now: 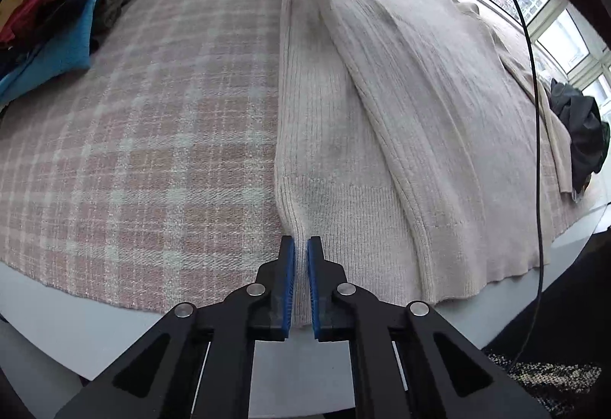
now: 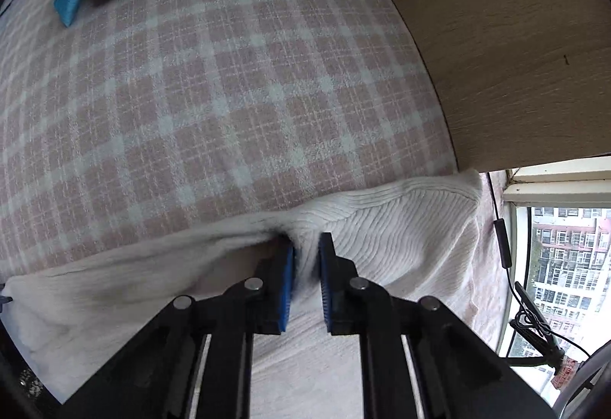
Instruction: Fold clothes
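Your left gripper (image 1: pixel 301 247) pinches the cream sweater's (image 1: pixel 401 83) hem; your right gripper (image 2: pixel 306 247) clamps its far edge. Folded clothes (image 1: pixel 72 2) sit stacked on the plaid blanket (image 1: pixel 152 136).

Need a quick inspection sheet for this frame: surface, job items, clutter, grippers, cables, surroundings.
Surface: pink-and-white plaid cloth covering the table.
Job's things: cream knit sweater spread out, its left edge lifted into a ridge.
Clutter: pile of clothes in blue, red, navy and grey at far left; dark garment at right edge.
Grippers: left gripper jaws shut on the sweater's near edge; right gripper jaws shut on a bunched fold at its far end.
Cables: black cable hanging over the sweater.
Surroundings: wood panel; window with buildings outside.
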The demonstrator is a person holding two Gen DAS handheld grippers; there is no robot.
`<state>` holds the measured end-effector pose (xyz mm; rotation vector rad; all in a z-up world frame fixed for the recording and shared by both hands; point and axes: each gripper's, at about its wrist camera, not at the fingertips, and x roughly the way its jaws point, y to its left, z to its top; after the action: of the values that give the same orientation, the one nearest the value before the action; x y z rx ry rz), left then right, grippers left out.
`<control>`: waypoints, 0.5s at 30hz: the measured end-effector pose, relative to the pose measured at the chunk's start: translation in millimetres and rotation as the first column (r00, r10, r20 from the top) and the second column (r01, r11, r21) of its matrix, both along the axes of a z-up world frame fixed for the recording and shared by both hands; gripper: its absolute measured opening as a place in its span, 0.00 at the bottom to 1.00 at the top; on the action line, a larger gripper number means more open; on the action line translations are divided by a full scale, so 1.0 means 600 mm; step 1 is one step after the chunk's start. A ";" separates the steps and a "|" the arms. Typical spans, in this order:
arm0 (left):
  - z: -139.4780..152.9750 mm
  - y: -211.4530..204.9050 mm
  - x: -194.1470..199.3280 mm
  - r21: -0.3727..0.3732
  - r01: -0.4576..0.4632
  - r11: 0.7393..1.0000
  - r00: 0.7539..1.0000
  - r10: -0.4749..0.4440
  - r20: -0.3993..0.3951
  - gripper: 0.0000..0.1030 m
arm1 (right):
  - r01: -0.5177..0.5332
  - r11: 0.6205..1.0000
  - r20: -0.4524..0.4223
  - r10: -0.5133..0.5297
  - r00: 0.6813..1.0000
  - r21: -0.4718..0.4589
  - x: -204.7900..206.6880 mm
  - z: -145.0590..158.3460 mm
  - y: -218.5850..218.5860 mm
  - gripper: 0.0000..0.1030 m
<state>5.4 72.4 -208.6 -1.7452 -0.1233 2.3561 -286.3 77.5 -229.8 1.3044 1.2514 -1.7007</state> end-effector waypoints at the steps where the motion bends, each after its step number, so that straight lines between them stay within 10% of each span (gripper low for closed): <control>1: 0.005 -0.016 0.004 0.026 -0.022 0.999 1.000 0.022 -0.007 0.06 | 0.003 1.000 0.005 -0.003 1.000 -0.027 -0.005 0.008 0.000 0.11; 6: 0.031 -0.059 0.033 0.041 -0.132 0.990 0.990 0.134 -0.045 0.05 | 0.087 0.986 0.073 -0.077 0.994 -0.140 -0.046 0.025 -0.001 0.10; 11: 0.005 -0.054 0.031 -0.141 -0.149 0.979 0.987 0.157 0.044 0.02 | 0.091 0.993 0.082 -0.086 0.993 -0.070 -0.050 -0.028 -0.026 0.10; 15: 0.052 -0.038 0.032 0.024 -0.151 0.988 0.988 0.151 -0.012 0.03 | 0.096 0.993 0.094 -0.090 0.991 -0.065 -0.059 -0.023 -0.020 0.11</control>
<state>24.5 49.5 -177.1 -1.7667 -0.2896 2.4594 -321.4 65.7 -243.6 1.4017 1.0850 -1.7134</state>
